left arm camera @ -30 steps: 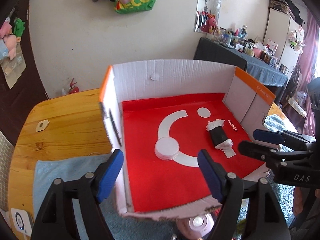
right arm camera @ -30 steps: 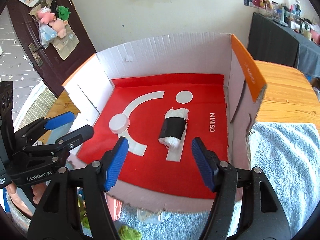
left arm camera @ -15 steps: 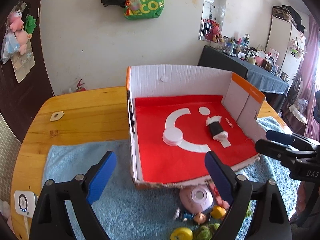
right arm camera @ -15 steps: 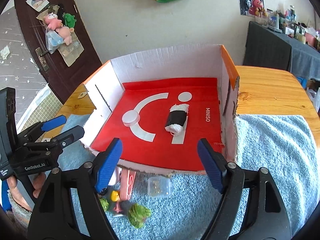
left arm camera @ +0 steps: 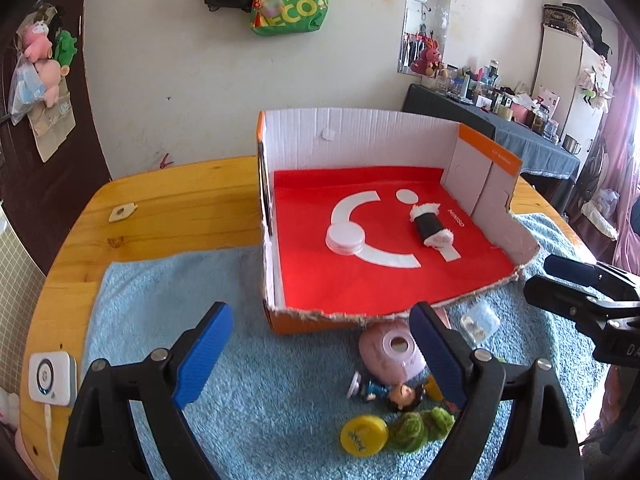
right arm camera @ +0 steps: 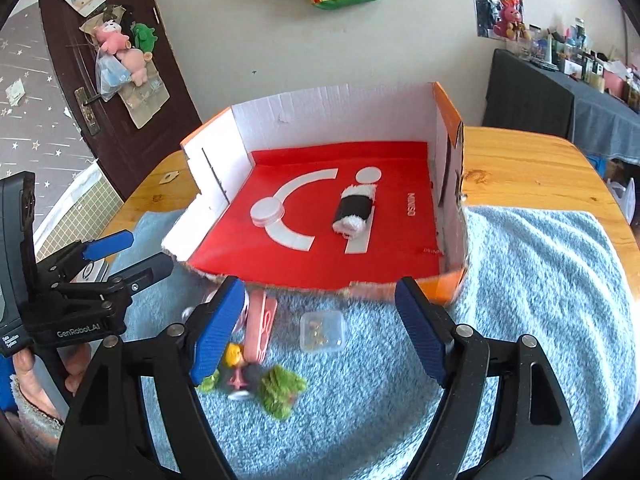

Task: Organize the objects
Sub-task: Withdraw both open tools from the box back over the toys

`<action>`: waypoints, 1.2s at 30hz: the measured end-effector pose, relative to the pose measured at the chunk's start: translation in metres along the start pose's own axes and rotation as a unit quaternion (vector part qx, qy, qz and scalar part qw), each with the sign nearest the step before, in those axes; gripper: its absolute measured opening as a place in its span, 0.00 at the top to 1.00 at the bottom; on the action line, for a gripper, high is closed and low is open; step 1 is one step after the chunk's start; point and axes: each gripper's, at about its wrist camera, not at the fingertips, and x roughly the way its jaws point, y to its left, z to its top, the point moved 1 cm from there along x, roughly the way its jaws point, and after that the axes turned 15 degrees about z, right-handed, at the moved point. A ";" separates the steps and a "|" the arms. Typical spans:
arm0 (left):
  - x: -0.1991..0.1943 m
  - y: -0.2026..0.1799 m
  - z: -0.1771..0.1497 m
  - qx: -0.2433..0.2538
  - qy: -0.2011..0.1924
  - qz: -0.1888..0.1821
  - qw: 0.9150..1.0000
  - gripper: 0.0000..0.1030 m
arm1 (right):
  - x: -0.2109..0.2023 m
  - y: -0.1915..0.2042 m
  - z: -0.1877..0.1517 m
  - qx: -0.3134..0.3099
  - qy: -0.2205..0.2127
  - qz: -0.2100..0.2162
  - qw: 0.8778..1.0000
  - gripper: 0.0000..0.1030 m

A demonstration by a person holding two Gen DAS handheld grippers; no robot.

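Both tools spread wide, gripping nothing: left tool (left arm camera: 320,352), right tool (right arm camera: 320,332); "MINISO" on red box liner (right arm camera: 411,205)

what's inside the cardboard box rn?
Inside the cardboard box, on its red liner: a white round lid and a black-and-white rolled cloth, lying apart. Nothing else shows; whatever is under the liner is covered.
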 end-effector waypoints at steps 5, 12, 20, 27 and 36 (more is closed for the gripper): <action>-0.001 0.002 -0.011 -0.004 0.005 -0.001 1.000 0.11 | 0.001 0.006 -0.011 -0.005 0.005 -0.002 1.000 0.25; -0.006 0.000 -0.027 0.003 0.004 0.004 1.000 0.11 | -0.001 0.014 -0.026 -0.014 0.002 -0.011 1.000 0.25; -0.005 -0.002 -0.045 0.008 0.012 0.004 1.000 0.11 | -0.002 0.015 -0.042 -0.015 0.006 -0.016 1.000 0.25; -0.004 -0.004 -0.058 0.010 0.020 0.002 1.000 0.11 | 0.002 0.013 -0.053 -0.010 0.016 -0.023 1.000 0.25; -0.004 0.002 -0.063 0.003 0.021 0.002 1.000 0.11 | 0.009 0.004 -0.053 0.006 0.018 -0.024 1.000 0.31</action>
